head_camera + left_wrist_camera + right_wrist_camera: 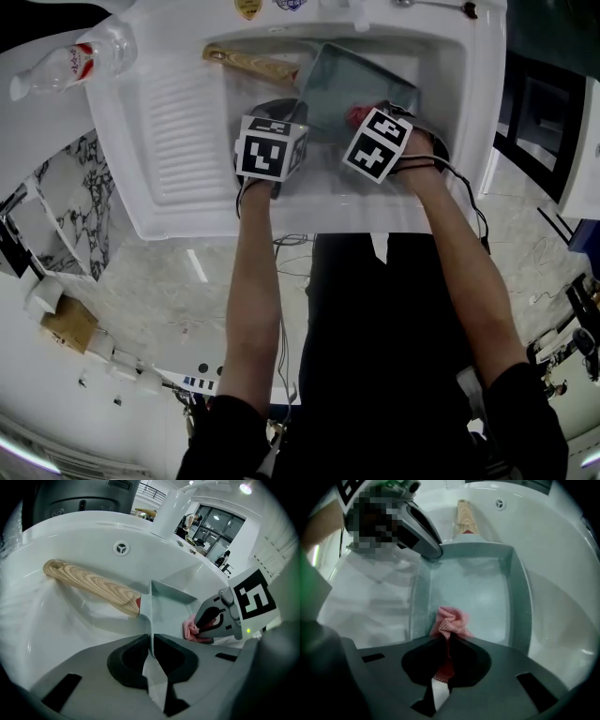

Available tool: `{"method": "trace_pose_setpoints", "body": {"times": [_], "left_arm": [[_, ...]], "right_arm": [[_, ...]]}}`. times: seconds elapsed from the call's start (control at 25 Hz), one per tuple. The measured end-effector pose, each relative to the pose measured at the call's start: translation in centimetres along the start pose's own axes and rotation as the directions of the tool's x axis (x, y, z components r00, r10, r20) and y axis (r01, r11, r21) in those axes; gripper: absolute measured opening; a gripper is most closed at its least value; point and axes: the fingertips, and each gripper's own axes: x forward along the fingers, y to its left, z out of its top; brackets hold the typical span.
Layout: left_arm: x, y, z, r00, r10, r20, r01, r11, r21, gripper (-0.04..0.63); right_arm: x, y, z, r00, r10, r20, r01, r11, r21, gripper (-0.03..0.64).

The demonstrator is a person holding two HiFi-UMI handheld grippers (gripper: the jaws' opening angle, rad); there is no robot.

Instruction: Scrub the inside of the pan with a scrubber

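Observation:
A square grey-green pan (352, 80) with a wooden handle (251, 64) lies tilted in the white sink (281, 220). My left gripper (151, 641) is shut on the pan's thin side wall (151, 609), near the corner where the handle (91, 587) joins. My right gripper (446, 644) is shut on a pink mesh scrubber (451, 622), which rests against the pan's inner floor (476, 590) near its left wall. In the left gripper view the right gripper (202, 631) and the scrubber (191, 631) show inside the pan. The left gripper (437, 554) clamps the rim in the right gripper view.
A plastic bottle (80, 58) lies on the counter at the far left. A ribbed draining board (183, 122) flanks the basin on the left. A chrome fitting (436, 7) sits on the sink's back edge. An overflow hole (121, 548) marks the basin's far wall.

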Motion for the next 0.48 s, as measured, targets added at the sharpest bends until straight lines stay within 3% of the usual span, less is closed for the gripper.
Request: {"method": "trace_pose_setpoints", "body": {"times": [0.12, 0.2, 0.32, 0.48], "left_arm": [[0.1, 0.0, -0.1, 1.000, 0.003, 0.001, -0.003, 1.000, 0.002, 0.061], [0.3, -0.1, -0.1, 1.000, 0.003, -0.002, -0.003, 1.000, 0.013, 0.061], [0.2, 0.0, -0.2, 1.000, 0.010, -0.016, -0.009, 0.999, 0.043, 0.061], [0.2, -0.2, 0.0, 1.000, 0.005, -0.013, -0.005, 0.999, 0.052, 0.061]], "right_arm": [[0.0, 1.5, 0.9, 0.993, 0.079, 0.084, -0.085, 0.994, 0.067, 0.043], [-0.3, 1.7, 1.9, 0.982, 0.087, 0.168, -0.106, 0.988, 0.111, 0.043], [-0.4, 1.0, 3.3, 0.967, 0.054, 0.250, -0.092, 0.986, 0.142, 0.043], [-0.8, -1.7, 3.3, 0.964, -0.048, 0.260, 0.000, 0.983, 0.182, 0.043]]}}
